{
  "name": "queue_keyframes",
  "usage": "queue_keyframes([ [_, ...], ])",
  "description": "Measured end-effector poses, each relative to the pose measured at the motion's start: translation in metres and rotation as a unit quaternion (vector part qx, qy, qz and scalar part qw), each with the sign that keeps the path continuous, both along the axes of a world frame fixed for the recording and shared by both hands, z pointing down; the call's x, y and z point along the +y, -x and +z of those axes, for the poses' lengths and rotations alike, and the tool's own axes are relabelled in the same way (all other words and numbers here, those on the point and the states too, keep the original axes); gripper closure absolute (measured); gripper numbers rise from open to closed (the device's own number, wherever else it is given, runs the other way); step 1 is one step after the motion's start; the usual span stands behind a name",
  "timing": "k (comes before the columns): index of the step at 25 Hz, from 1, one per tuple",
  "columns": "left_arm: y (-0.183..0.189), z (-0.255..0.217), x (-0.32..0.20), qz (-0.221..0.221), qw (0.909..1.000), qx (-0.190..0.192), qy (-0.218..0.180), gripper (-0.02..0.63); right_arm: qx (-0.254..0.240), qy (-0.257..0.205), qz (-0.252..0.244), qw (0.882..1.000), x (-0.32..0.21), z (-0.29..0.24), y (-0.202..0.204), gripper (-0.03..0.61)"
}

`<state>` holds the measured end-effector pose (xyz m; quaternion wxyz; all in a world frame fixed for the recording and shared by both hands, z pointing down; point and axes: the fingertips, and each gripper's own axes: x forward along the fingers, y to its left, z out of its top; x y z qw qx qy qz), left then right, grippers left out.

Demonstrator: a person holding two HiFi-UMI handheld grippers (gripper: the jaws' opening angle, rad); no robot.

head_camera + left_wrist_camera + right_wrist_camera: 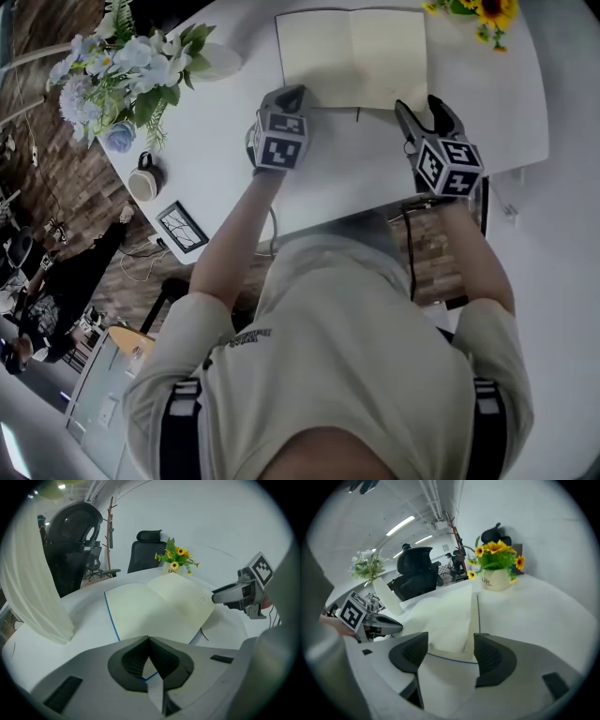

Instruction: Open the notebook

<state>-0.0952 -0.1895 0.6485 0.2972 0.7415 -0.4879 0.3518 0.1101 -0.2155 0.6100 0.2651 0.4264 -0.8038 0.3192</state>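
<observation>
Notebook (352, 56) lying open on surface (347, 178); opening step apparently complete. Left tool (294, 92) closed at near corner; right tool (422, 112) spread, empty. Next: likely withdraw both.

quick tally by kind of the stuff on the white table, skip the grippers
notebook: 1
flower arrangements: 2 (pale blue bunch, sunflowers)
mug: 1
picture frame: 1
total: 5

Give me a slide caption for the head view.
Notebook lies open on the white table, left gripper shut at its near corner, right gripper open beside it.
</observation>
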Motion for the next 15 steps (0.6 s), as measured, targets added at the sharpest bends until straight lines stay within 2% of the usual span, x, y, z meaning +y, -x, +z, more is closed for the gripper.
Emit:
queue_keyframes([
  [2, 0.001, 0.0, 0.0, 0.0, 1.0, -0.001, -0.001, 0.612, -0.029, 0.023, -0.01, 0.999, 0.007, 0.007, 0.014, 0.267],
  [4, 0.001, 0.0, -0.002, -0.001, 1.0, -0.002, -0.007, 0.612, -0.047, 0.025, -0.023, 0.998, 0.009, 0.007, 0.027, 0.267],
  [9, -0.001, -0.001, 0.0, -0.002, 1.0, 0.002, -0.002, 0.612, -0.071, -0.003, -0.092, 0.993, 0.008, -0.011, 0.067, 0.267],
  [15, 0.001, -0.014, 0.001, -0.005, 0.9998, 0.012, -0.016, 0.612, -0.078, -0.022, -0.19, 0.979, 0.017, -0.026, 0.129, 0.267],
])
